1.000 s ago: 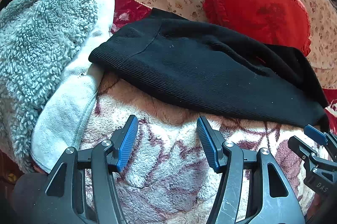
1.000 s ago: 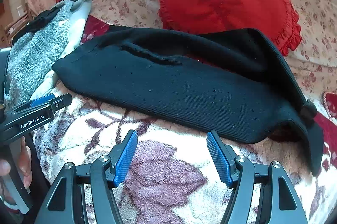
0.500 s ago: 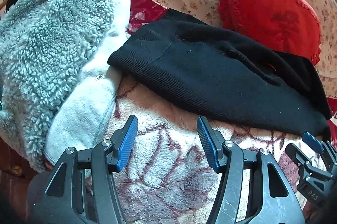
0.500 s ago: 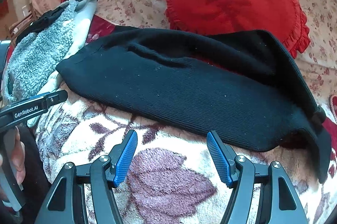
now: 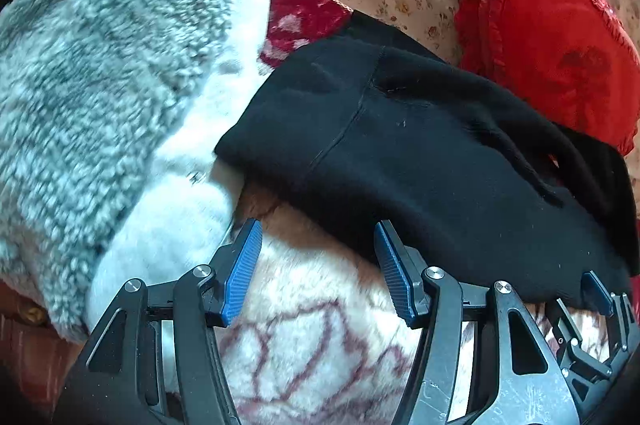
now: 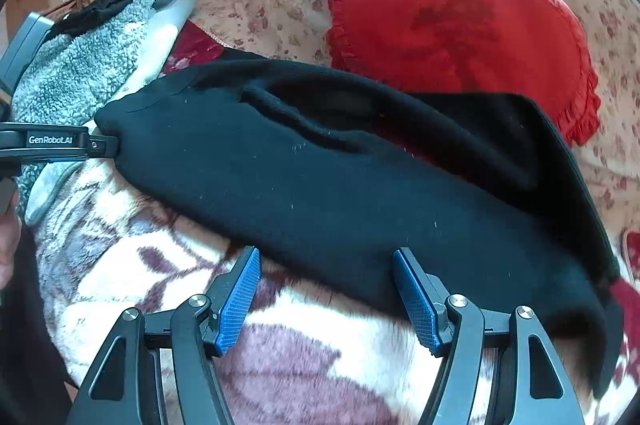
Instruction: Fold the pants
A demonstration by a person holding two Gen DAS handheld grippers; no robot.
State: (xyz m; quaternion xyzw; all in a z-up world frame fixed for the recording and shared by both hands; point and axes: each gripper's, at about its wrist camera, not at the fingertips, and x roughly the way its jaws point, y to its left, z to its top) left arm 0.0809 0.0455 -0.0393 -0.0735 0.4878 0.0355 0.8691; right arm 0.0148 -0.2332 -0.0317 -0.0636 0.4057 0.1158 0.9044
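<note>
Floral blanket (image 6: pixel 132 265) bare near | black pants (image 6: pixel 320 185) edge beside right gripper (image 6: pixel 326 289)

One legible marking only: "GenRobot.AI", white lettering on the black side arm of the left claw (image 6: pixel 60 141), at the left edge of the right wrist view. No readable text, number or label on the black pants (image 6: pixel 340 185), the red frilled cushion (image 6: pixel 460 25) or the bedding in either view.

Pants (image 5: pixel 420 161) lying across blanket (image 5: pixel 312 337); heart cushion (image 5: pixel 560 45) sitting behind; fleece pile (image 5: pixel 92 93) lying left.
</note>
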